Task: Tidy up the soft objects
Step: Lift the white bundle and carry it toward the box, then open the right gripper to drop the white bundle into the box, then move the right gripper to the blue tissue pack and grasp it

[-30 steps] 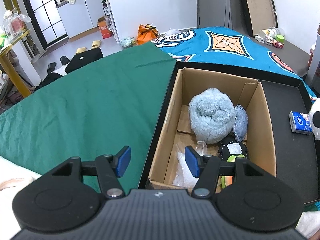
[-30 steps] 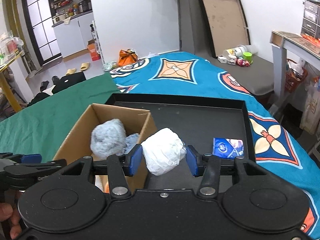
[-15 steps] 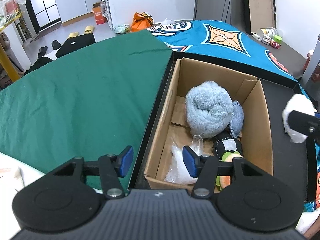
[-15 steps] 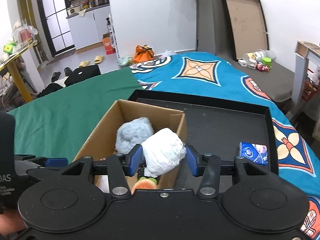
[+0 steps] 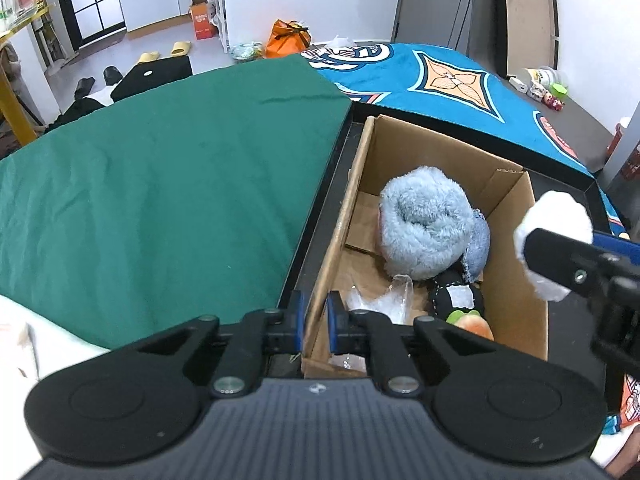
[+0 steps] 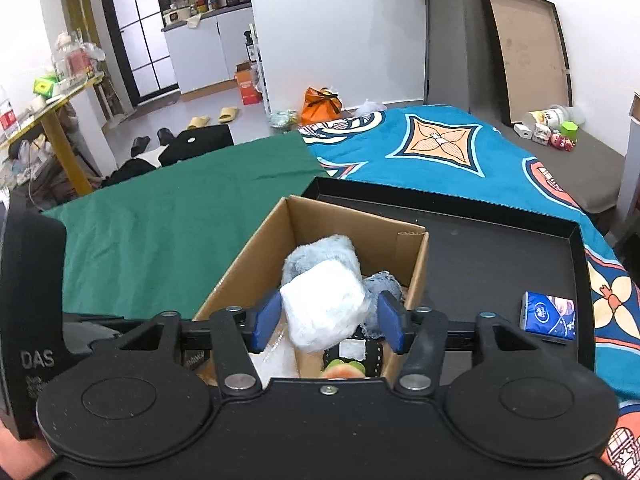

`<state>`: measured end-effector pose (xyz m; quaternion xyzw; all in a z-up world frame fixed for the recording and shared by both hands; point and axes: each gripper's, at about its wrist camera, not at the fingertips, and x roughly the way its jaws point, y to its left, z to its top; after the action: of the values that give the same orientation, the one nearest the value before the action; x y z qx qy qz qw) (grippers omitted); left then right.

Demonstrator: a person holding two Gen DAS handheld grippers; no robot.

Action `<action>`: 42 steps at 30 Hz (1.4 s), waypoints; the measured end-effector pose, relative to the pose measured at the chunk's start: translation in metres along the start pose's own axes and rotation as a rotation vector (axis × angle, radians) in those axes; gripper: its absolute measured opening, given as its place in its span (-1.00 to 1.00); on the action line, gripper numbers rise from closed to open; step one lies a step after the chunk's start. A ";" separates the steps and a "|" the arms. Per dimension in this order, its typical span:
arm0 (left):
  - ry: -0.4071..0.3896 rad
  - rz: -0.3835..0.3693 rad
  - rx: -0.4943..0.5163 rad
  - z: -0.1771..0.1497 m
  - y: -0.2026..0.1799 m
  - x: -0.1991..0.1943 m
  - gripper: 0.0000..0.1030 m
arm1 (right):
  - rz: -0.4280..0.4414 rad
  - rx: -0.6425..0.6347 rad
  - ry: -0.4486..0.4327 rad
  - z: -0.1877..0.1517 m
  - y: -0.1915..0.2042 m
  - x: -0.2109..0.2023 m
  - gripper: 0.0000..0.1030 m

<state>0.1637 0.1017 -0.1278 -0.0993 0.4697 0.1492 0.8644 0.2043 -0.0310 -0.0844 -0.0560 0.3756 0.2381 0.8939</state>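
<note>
An open cardboard box (image 5: 516,280) stands in a black tray (image 6: 500,248). Inside lie a fluffy pale-blue roll (image 5: 424,224), a small denim piece (image 5: 478,248), a black plush with orange and green (image 5: 456,300) and clear plastic wrap (image 5: 376,300). My left gripper (image 5: 316,320) is shut on the box's near left wall. My right gripper (image 6: 329,322) hovers over the box (image 6: 360,236). Its jaws are opening around a white soft bundle (image 6: 324,308), and a gap shows at the right pad. In the left wrist view the bundle (image 5: 556,216) hangs above the box's right wall.
A blue tissue pack (image 6: 548,316) lies on the tray's right side. A green cloth (image 5: 160,180) covers the surface to the left, and a blue patterned cover (image 6: 440,148) lies beyond. The floor behind holds slippers and an orange bag (image 6: 322,104).
My left gripper has closed onto the box's left wall. My right gripper has carried the white bundle leftward over the box, and its jaws have widened.
</note>
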 end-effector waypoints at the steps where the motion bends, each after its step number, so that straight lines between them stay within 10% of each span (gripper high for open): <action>1: -0.001 0.000 -0.003 0.000 0.000 0.000 -0.79 | 0.000 0.001 0.003 -0.001 -0.001 0.000 0.06; 22: -0.019 0.050 0.054 -0.001 -0.013 -0.006 -0.68 | -0.064 0.078 -0.031 -0.010 -0.063 -0.017 0.50; 32: -0.037 0.112 0.108 -0.002 -0.026 -0.009 -0.12 | -0.080 0.126 -0.044 -0.015 -0.096 -0.018 0.56; 42: -0.025 0.186 0.157 0.001 -0.036 -0.006 -0.01 | -0.108 0.210 -0.055 -0.027 -0.137 -0.010 0.56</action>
<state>0.1739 0.0675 -0.1213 0.0143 0.4763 0.1927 0.8578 0.2446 -0.1628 -0.1070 0.0241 0.3701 0.1503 0.9164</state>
